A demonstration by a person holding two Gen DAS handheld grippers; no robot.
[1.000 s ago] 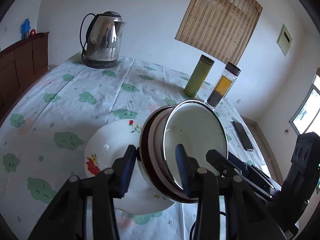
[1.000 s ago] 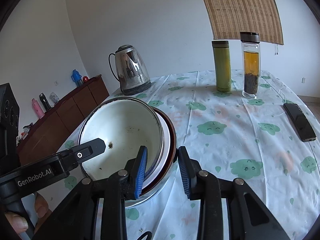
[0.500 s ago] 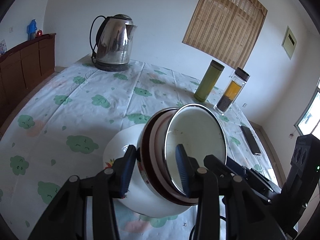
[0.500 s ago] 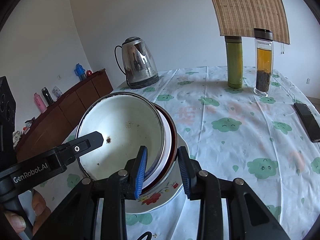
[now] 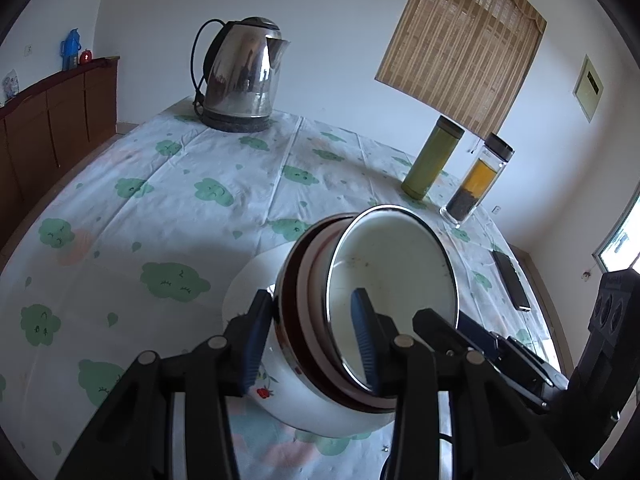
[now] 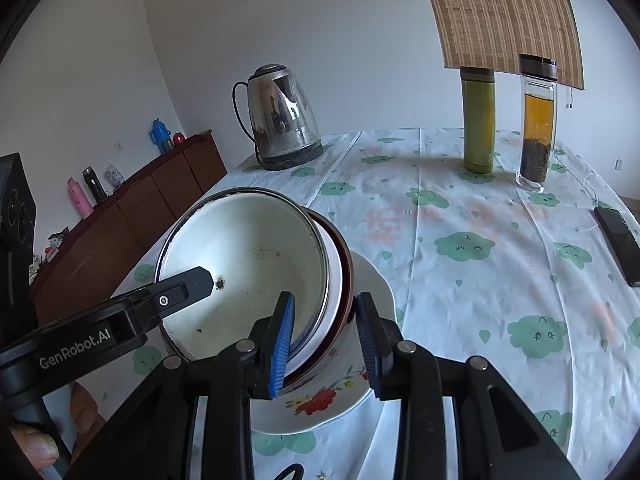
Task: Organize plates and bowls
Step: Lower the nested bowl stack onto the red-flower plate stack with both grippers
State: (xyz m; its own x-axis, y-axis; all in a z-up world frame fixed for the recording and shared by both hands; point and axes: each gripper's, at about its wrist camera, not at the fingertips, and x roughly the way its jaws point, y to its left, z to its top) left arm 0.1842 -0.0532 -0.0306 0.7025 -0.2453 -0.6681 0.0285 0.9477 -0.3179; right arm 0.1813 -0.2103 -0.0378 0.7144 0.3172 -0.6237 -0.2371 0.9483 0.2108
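A tilted stack of bowls [image 5: 384, 300] hangs above a floral plate [image 6: 352, 396], which lies on the table [image 5: 160, 208] near its near edge. The stack's inner bowl is white enamel with a dark rim, nested in a white bowl and a brown-rimmed one. The left gripper [image 5: 310, 340] clamps one side of the stack, one pad inside the inner bowl and one on the outer wall. The right gripper [image 6: 326, 344] pinches the opposite side the same way, partly closed. Toward the far edge stand a kettle [image 5: 240, 76], a green flask [image 5: 432, 156] and a tea bottle [image 5: 478, 180]; a phone [image 6: 620, 240] lies by the right edge.
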